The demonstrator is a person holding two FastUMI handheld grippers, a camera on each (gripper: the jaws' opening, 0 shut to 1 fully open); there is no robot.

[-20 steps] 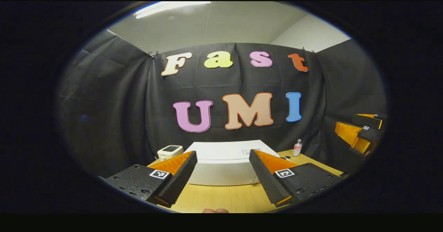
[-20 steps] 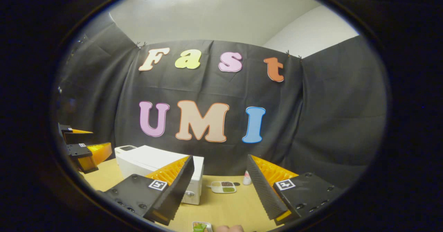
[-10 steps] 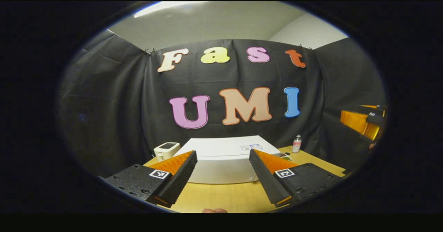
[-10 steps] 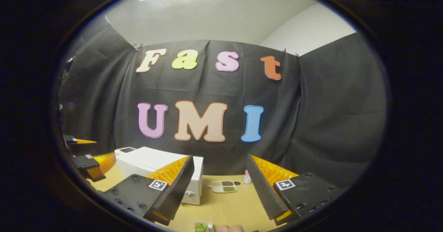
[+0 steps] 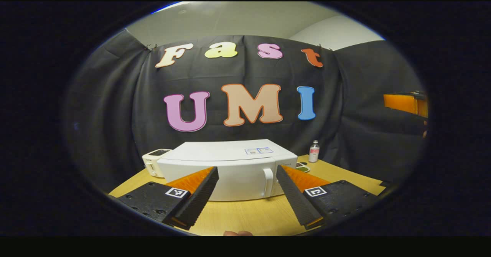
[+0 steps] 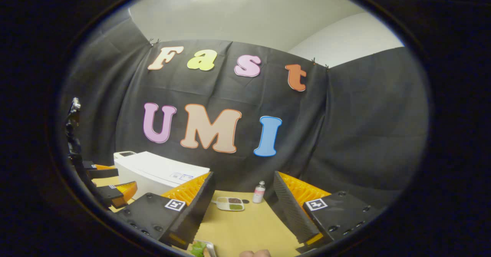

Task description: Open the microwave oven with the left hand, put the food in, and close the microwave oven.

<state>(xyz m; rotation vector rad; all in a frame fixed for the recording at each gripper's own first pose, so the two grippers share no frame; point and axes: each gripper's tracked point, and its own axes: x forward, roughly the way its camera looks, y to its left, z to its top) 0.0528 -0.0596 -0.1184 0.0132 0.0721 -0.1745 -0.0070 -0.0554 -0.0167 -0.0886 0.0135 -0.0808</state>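
Left gripper view: left hand-held gripper (image 5: 245, 195) spread wide and released, grasping nothing, raised above a wooden bench (image 5: 245, 218). Straight ahead between its fingers, a white microwave oven (image 5: 226, 168), door closed, vertical handle (image 5: 267, 182) near the front's right side. Just left of the oven, a small white appliance (image 5: 153, 161). Right of the oven, near the black cloth wall, a small bottle (image 5: 313, 152), and a partly hidden divided dish (image 5: 302, 168) close to the oven's right corner. Part of the other gripper at the far right edge (image 5: 406, 103).

Right gripper view: right hand-held gripper (image 6: 243, 207) likewise released, fingers wide apart and empty, above the same bench (image 6: 245, 226). Microwave oven (image 6: 153, 172) off to the left, partly behind the near finger. Divided dish (image 6: 229, 203) with small portions of food, and the bottle (image 6: 259, 192) just beside it, visible between the fingers farther back. At the bottom edge, a tray of food (image 6: 202, 248) with something green on it, cut off by the rim. Left hand-held gripper (image 6: 111, 182) at the far left, near the oven.
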